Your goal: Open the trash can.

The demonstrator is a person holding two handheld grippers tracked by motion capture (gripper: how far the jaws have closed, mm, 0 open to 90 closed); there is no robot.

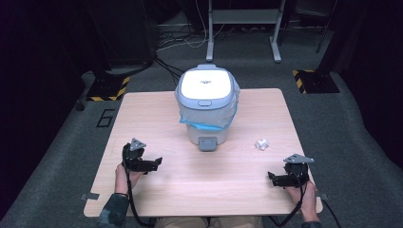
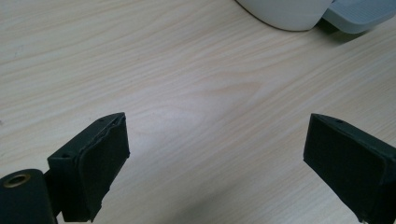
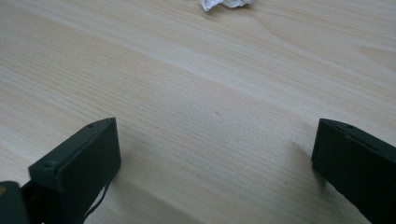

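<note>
A white and grey pedal bin (image 1: 207, 104) with its lid down and a blue liner stands at the middle back of the wooden table (image 1: 157, 118). Its grey foot pedal (image 1: 207, 143) faces me. A crumpled white paper ball (image 1: 261, 144) lies to the right of the bin. My left gripper (image 1: 154, 164) rests near the front left, open and empty, pointing toward the bin's base (image 2: 285, 11) and pedal (image 2: 357, 14). My right gripper (image 1: 273, 178) sits open and empty at the front right, below the paper ball (image 3: 224, 3).
Grey carpet surrounds the table. Yellow and black striped floor plates (image 1: 110, 89) lie behind the table on both sides, and the legs of a metal stand (image 1: 242, 28) with cables are farther back.
</note>
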